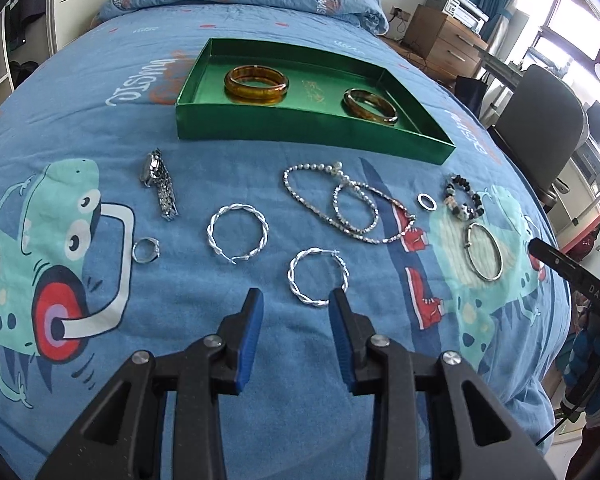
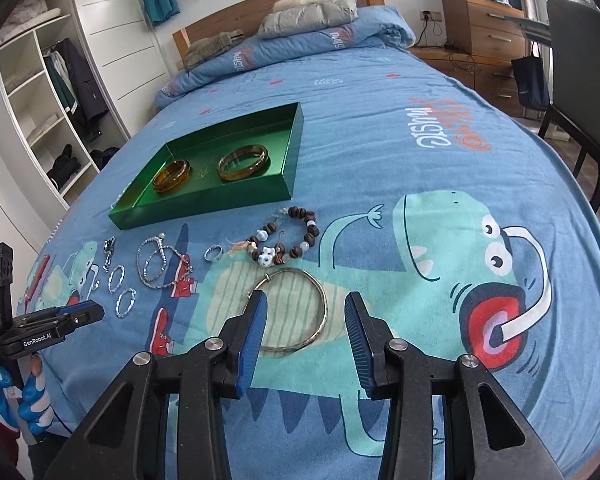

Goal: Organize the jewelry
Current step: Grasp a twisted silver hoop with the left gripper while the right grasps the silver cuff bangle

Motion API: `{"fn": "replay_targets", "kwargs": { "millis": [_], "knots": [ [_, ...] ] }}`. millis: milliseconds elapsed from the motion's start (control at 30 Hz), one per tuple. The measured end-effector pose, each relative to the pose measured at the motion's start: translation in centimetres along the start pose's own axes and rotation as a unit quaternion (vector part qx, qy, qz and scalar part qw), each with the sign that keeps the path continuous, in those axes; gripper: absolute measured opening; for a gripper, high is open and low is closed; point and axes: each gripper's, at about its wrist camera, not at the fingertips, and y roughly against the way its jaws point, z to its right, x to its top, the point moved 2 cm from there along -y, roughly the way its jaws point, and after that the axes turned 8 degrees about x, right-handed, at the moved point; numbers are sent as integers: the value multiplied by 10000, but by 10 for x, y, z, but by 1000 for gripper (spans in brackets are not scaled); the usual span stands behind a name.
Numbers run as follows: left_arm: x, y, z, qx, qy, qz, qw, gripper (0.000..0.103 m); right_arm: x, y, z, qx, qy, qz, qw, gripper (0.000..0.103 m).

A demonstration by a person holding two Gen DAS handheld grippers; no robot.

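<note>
Jewelry lies loose on the bedspread (image 1: 340,32) beyond both grippers' parted, empty fingers (image 1: 252,320).

- Glossy green foil-like card on the tray (image 1: 300,124), mirror-shiny inside.
- Translucent amber bangles (image 1: 256,82), polished smooth, resin or glass by the look.
- Bright twisted silver metal in the hoop earrings (image 1: 318,276).
- Plain smooth metal bangle (image 2: 296,312).
- Matt wooden beads with glazed white ones on the bracelet (image 2: 288,240).
- Soft matt printed cloth bedcover (image 2: 380,160).
- Ribbed blue pads (image 2: 256,332) on matt black plastic fingers.
</note>
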Motion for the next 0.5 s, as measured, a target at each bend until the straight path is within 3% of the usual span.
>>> {"fn": "replay_targets", "kwargs": {
  "millis": [300,500],
  "knots": [
    [6,-26,8,207,-75,-196,9996,28,-3,-28,12,86,58,-270,9996,40],
    [9,-35,12,401,-238,-341,9983,26,-4,-48,9,85,241,-533,9983,32]
  ]
}}
